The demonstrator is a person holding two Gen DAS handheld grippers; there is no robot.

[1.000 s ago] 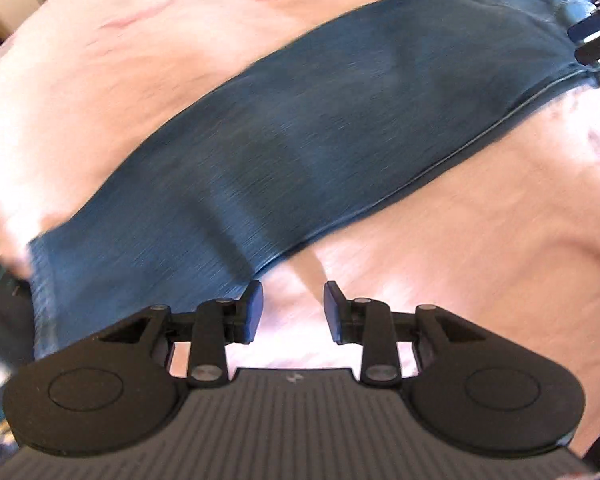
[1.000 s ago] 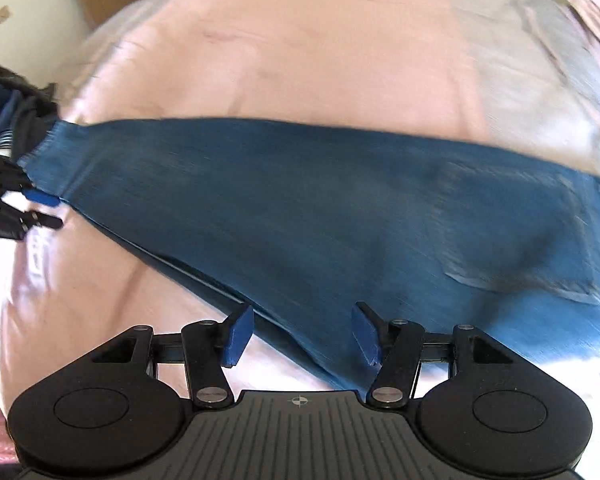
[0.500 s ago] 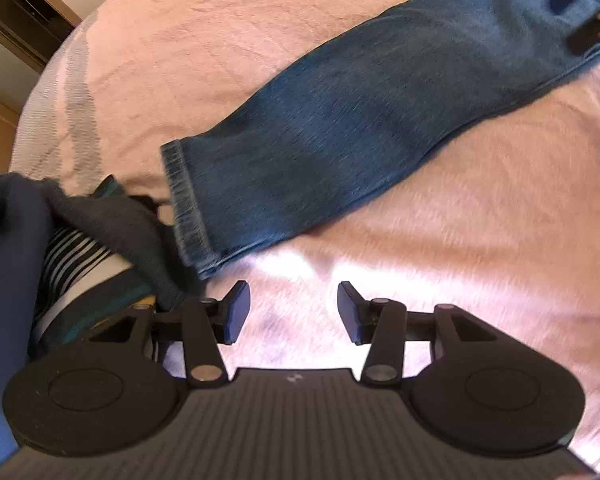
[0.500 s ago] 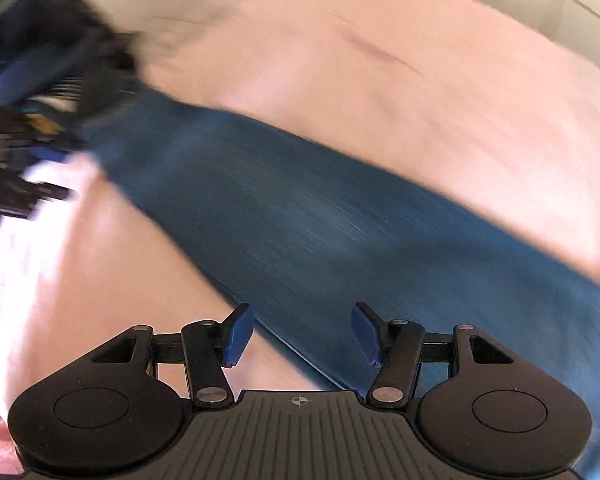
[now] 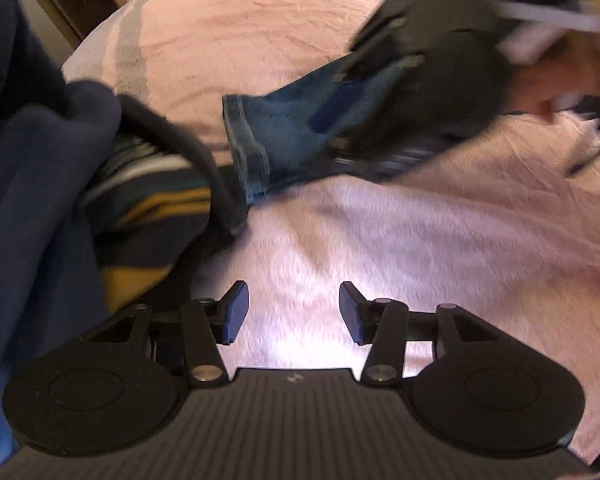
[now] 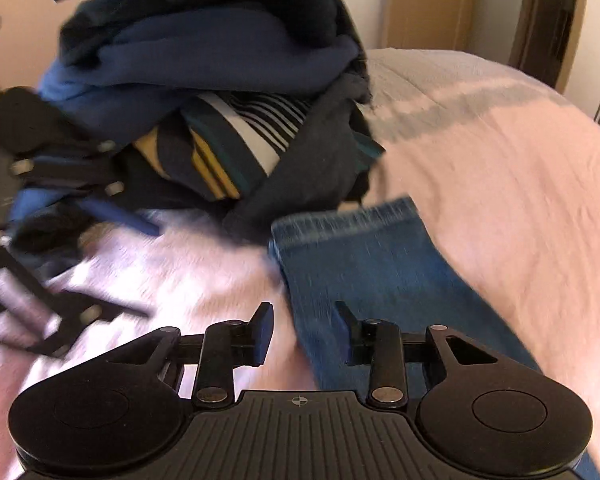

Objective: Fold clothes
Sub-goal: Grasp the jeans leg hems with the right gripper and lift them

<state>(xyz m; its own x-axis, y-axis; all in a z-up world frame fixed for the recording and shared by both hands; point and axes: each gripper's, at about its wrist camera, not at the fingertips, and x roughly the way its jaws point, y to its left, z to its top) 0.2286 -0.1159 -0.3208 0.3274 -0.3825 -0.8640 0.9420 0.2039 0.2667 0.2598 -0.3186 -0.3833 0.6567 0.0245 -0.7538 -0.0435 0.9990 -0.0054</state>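
From my left wrist view, my left hand-held gripper [image 5: 292, 312] hangs agape over the pink bedspread [image 5: 380, 240]; the blue denim jeans leg [image 5: 284, 136] lies hem-first against the dark heap of clothes [image 5: 40, 168].

Right wrist view — my right hand-held gripper [image 6: 303, 330], also agape, straddles the leg's edge. Pinching a single layer, or snagging the heap, would skew the fold.

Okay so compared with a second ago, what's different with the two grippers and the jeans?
Both grippers travelled along the jeans toward the hem end beside the pile of dark clothes. The right gripper went from the pocket end to just short of the hem; the left gripper now hovers over bare pink bedspread next to the pile. Nothing was grasped. Both are still open, and the jeans still lie flat.
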